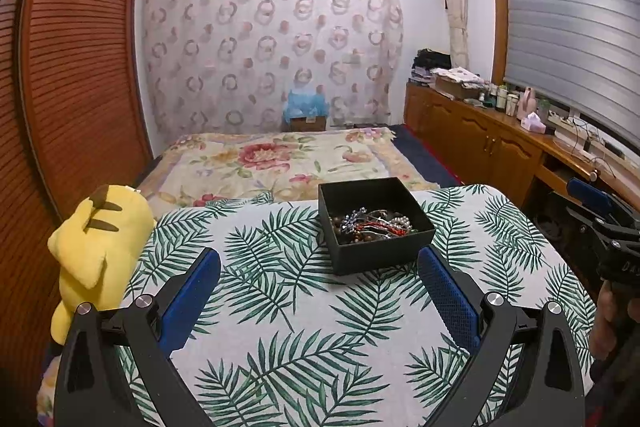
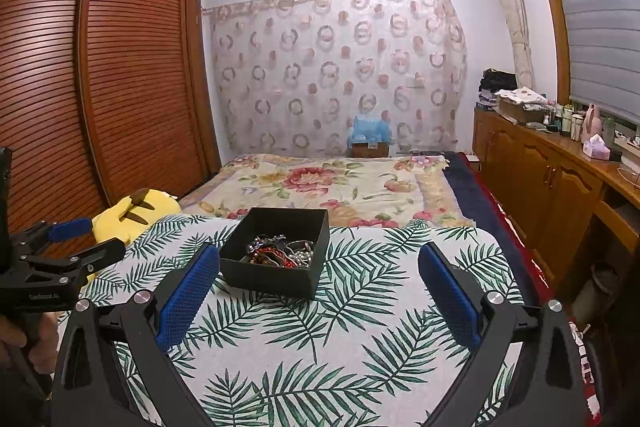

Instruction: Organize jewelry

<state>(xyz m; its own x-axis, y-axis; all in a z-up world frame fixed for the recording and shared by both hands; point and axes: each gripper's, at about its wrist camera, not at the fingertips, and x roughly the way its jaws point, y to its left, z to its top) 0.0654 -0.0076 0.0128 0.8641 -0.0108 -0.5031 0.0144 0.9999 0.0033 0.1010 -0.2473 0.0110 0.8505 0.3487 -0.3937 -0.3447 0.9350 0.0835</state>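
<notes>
Both grippers hovered low over the leaf-print desk (image 1: 280, 327), the left gripper (image 1: 320, 291) with its blue fingers (image 1: 192, 295) spread wide and empty, the right gripper (image 2: 320, 291) released just the same. The black box (image 1: 374, 223) sat near the desk's far edge, a tangle of jewelry (image 1: 372, 225) heaped inside. A yellow plush toy (image 1: 96, 251) leaned at the desk's left edge.

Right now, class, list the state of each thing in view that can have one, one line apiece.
left gripper: open, empty
right gripper: open, empty
black box: lidless, upright on the leaf-print cloth
jewelry: tangled heap inside the box
yellow plush toy: lying at the cloth's left edge
</notes>
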